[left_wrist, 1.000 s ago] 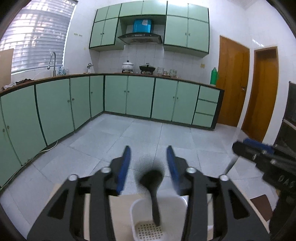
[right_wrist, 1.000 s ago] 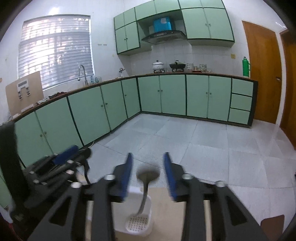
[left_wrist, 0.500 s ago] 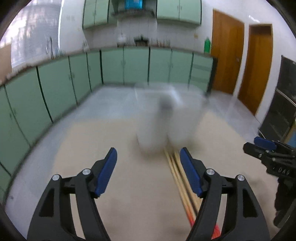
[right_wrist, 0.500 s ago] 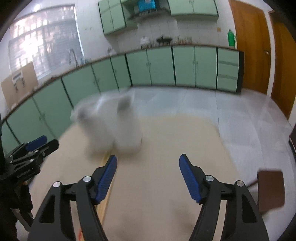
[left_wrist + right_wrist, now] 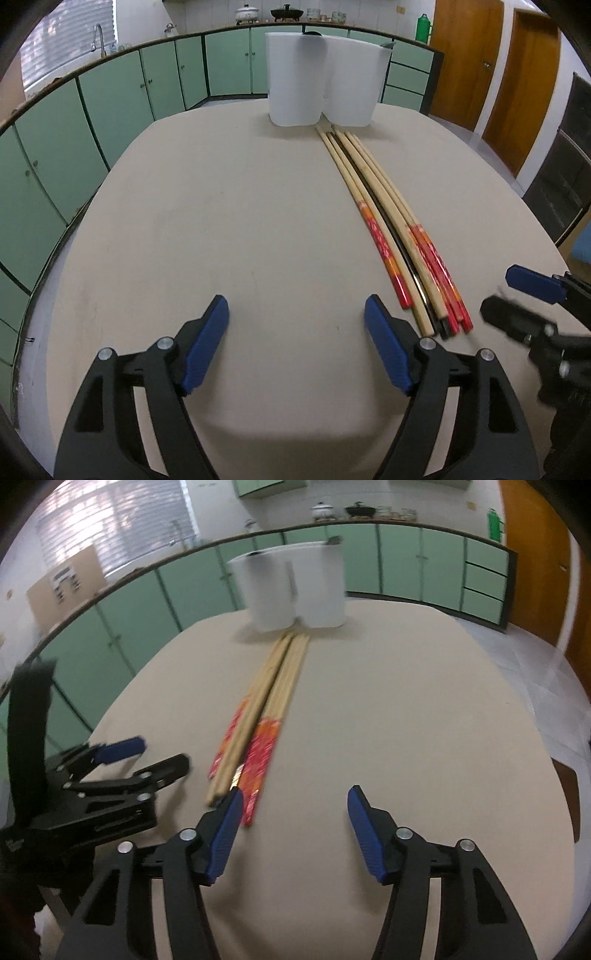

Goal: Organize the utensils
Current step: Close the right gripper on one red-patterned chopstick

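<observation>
Left gripper (image 5: 296, 343): fingers wide, opening, nothing betw.
Right gripper (image 5: 294, 829): fingers apart, closing, empty.
Chopsticks (image 5: 391, 225): bundle flat on table (image 5: 221, 229), tips at white holder (image 5: 321, 79).

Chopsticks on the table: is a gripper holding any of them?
No. The chopsticks lie loose on the table, and nothing sits between the pads of the left gripper or the right gripper.

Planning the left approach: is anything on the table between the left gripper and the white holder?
Nothing: in the left wrist view, bare table runs from the left gripper to the white holder. The chopsticks lie right of that line.
</observation>
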The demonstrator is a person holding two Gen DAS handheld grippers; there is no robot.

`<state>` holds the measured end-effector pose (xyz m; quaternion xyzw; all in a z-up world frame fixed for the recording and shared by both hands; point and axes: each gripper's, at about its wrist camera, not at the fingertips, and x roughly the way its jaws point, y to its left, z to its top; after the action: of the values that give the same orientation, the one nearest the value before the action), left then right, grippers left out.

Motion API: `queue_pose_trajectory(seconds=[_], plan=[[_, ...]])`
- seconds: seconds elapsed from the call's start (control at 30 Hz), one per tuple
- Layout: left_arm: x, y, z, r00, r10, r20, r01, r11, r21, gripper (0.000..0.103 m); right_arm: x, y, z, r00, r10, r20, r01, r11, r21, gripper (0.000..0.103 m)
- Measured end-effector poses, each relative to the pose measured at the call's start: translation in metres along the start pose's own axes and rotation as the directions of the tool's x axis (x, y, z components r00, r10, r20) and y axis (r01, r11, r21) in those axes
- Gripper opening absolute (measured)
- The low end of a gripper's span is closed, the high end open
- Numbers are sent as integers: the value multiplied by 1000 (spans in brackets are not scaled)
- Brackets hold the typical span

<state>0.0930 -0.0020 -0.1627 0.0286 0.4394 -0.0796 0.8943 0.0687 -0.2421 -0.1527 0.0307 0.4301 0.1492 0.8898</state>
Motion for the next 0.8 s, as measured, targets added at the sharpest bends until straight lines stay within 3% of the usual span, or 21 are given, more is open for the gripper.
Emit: queue_pose_trajectory(seconds=[0.1, 0.23, 0.33, 0.43, 0.67, 0.8], plan=[[0, -3, -1, 1000, -2, 0, 2, 1000, 8, 76, 8, 4, -5, 999, -38, -35, 37, 999, -29, 52], [0, -2, 0, 1000, -2, -2, 2, 1000, 8, 77, 6, -3, -5, 993, -118, -19, 117, 993, -29, 50], [0, -2, 0, 1000, -2, -2, 2, 1000, 12, 77, 0, -15, -5, 998, -64, -14, 64, 997, 38, 50], [-1, -4, -1, 1000, -4, -3, 4, 1000, 17, 78, 1, -15, -3, 999, -31, -10, 31, 999, 27, 49], [-3, -10, -4, 1000, -11, -11, 11, 1000, 27, 79, 10, -7, 1, 1000, -17, -8, 17, 1000, 0, 11], [-2, -15, -5, 1000, -25, -18, 26, 999, 32, 79, 7, -13, 0, 1000, -11, -6, 11, 1000, 23, 6]])
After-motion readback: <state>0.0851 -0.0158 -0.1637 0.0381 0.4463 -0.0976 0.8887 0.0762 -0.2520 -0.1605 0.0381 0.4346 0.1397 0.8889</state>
